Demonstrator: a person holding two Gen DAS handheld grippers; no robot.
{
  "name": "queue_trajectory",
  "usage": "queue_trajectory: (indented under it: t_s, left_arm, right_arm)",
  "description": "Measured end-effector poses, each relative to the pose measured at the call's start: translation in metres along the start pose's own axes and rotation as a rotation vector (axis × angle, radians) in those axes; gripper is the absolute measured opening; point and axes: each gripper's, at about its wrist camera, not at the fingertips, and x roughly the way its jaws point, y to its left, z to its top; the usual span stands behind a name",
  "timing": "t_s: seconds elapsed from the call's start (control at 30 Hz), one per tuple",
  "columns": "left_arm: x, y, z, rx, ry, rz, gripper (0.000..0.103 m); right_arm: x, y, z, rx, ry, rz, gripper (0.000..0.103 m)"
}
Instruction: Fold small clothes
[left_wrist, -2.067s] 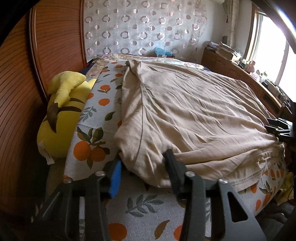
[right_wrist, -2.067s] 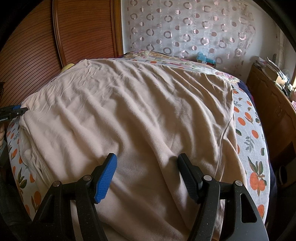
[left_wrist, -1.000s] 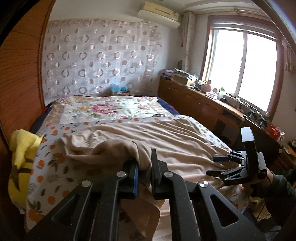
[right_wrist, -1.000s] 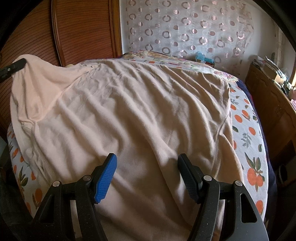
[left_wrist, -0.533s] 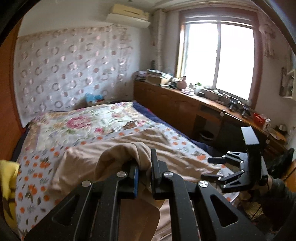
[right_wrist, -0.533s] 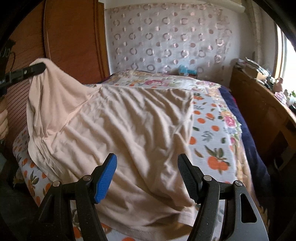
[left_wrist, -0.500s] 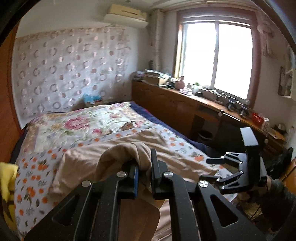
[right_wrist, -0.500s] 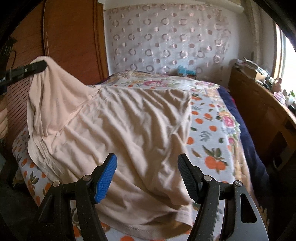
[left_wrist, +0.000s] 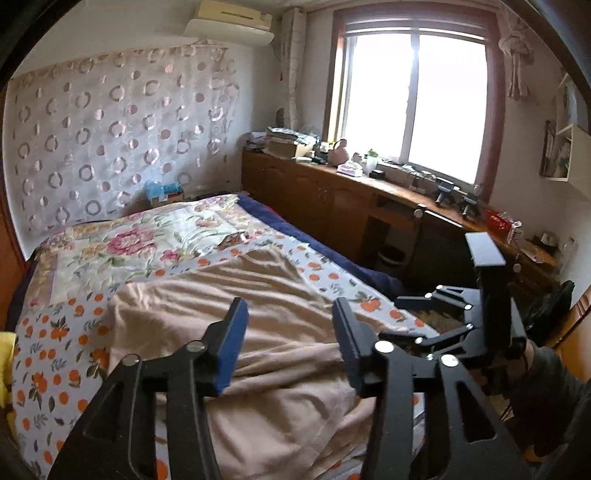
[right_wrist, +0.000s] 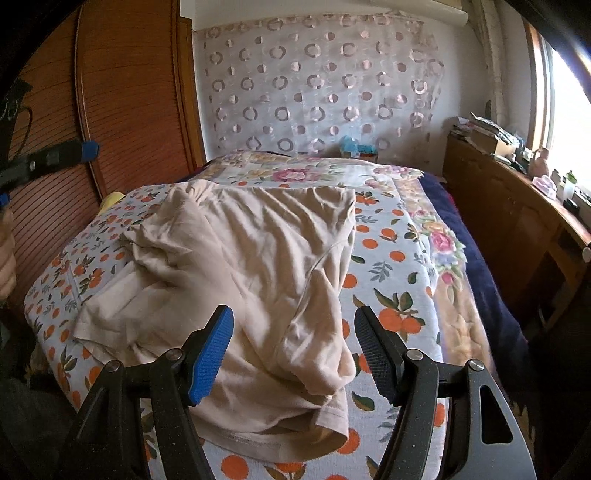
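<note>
A beige garment (right_wrist: 251, 258) lies loosely doubled over on the orange-print bedspread (right_wrist: 391, 258), its hem near the bed's front edge. In the left wrist view the same beige garment (left_wrist: 266, 332) spreads below my left gripper (left_wrist: 290, 343). That gripper's jaws are opening, and only air shows between them, the cloth lying beneath. My right gripper (right_wrist: 293, 354) hovers open above the garment's near fold and grips nothing. The right gripper also shows at the right (left_wrist: 417, 317) in the left wrist view, and one blue fingertip (right_wrist: 86, 147) of the left gripper pokes in at the far left.
A floral quilt (left_wrist: 140, 243) covers the far half of the bed. A wooden cabinet (left_wrist: 332, 199) with clutter runs under the window on the right. A wooden wardrobe (right_wrist: 122, 103) stands on the left, with a yellow plush toy (right_wrist: 112, 199) beside the bed.
My left gripper let go of the raised garment corner and its jaws spread. The cloth dropped onto the bed, folded over itself. The right gripper stayed open.
</note>
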Motion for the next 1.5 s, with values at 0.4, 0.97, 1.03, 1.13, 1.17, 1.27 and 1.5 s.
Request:
queue_trajectory:
  t_s: [0.4,0.97,1.03,1.13,1.17,1.27,1.5]
  left_arm:
    - [-0.008,0.052,-0.045,-0.102,0.020,0.172,0.075]
    - [-0.014,0.089,-0.071,-0.153,0.031,0.261,0.075]
    - [-0.014,0.089,-0.072,-0.157,0.029,0.262,0.075]
    - [-0.015,0.089,-0.072,-0.157,0.028,0.262,0.076]
    - [-0.014,0.089,-0.072,-0.156,0.029,0.262,0.075]
    - [-0.015,0.089,-0.073,-0.149,0.028,0.263,0.076]
    - [-0.016,0.088,-0.070,-0.142,0.018,0.260,0.076]
  right_arm:
    - [0.035,0.012,0.011,-0.034,0.041,0.077,0.070]
    - [0.089,0.025,0.022,-0.146,0.156,0.131,0.013]
    - [0.081,0.027,0.025,-0.151,0.127,0.143,0.011]
    - [0.061,0.031,0.028,-0.138,0.066,0.175,0.010]
    - [0.054,0.032,0.030,-0.132,0.054,0.187,0.010]
    - [0.035,0.038,0.036,-0.148,0.015,0.207,0.010]
    - [-0.001,0.031,0.034,-0.145,-0.048,0.187,0.010]
